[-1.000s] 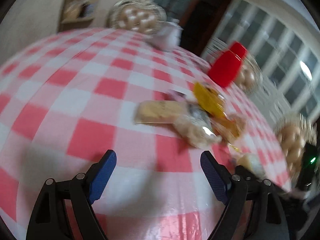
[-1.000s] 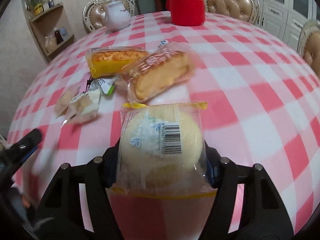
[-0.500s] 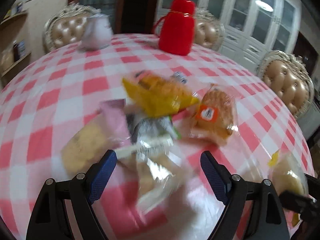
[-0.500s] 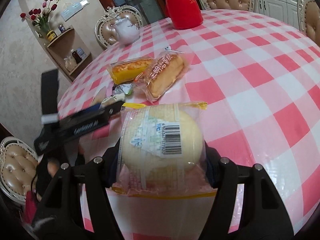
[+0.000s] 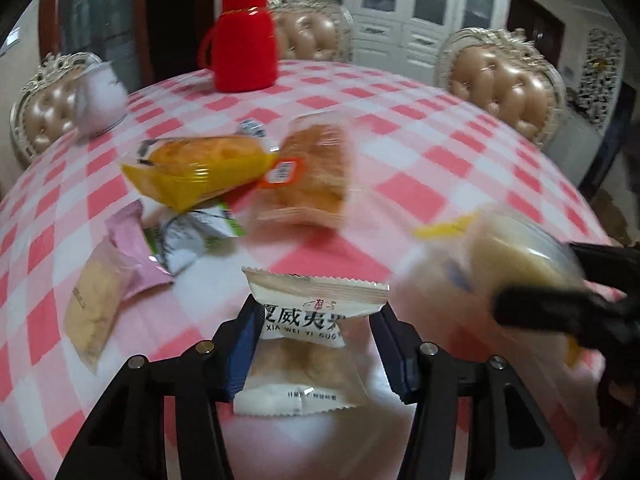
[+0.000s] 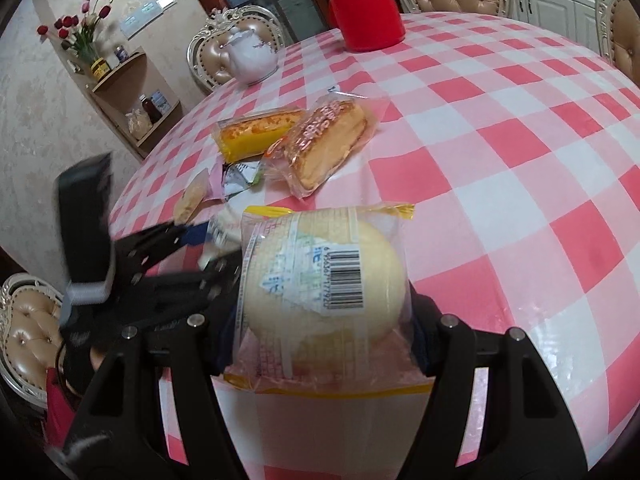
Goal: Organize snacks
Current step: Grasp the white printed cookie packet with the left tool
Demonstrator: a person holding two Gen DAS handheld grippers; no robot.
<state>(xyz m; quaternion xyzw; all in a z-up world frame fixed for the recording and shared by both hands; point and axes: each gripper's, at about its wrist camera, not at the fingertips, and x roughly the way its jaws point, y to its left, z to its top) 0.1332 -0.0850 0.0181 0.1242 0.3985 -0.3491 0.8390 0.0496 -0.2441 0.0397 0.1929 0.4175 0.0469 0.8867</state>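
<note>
My left gripper (image 5: 316, 344) is shut on a white snack packet (image 5: 308, 344) with printed characters, held above the table. My right gripper (image 6: 320, 300) is shut on a round bun in clear wrap (image 6: 324, 276) with a barcode; that bun shows blurred in the left wrist view (image 5: 512, 256). On the checked cloth lie a yellow cake pack (image 5: 192, 168), a clear-wrapped bread (image 5: 308, 176), a pink-ended biscuit pack (image 5: 100, 288) and a green-white sachet (image 5: 188, 236). The left gripper also shows at the left of the right wrist view (image 6: 192, 248).
A red jug (image 5: 244, 44) stands at the far side of the round table with red-white checked cloth (image 5: 440, 160). A white teapot (image 6: 252, 56) stands far left. Padded chairs (image 5: 500, 76) ring the table. A shelf with jars and flowers (image 6: 120, 80) stands by the wall.
My left gripper swung over the snack pile and closed on the white packet, lifting it. My right gripper kept hold of the bun and moved nearer the left one.
</note>
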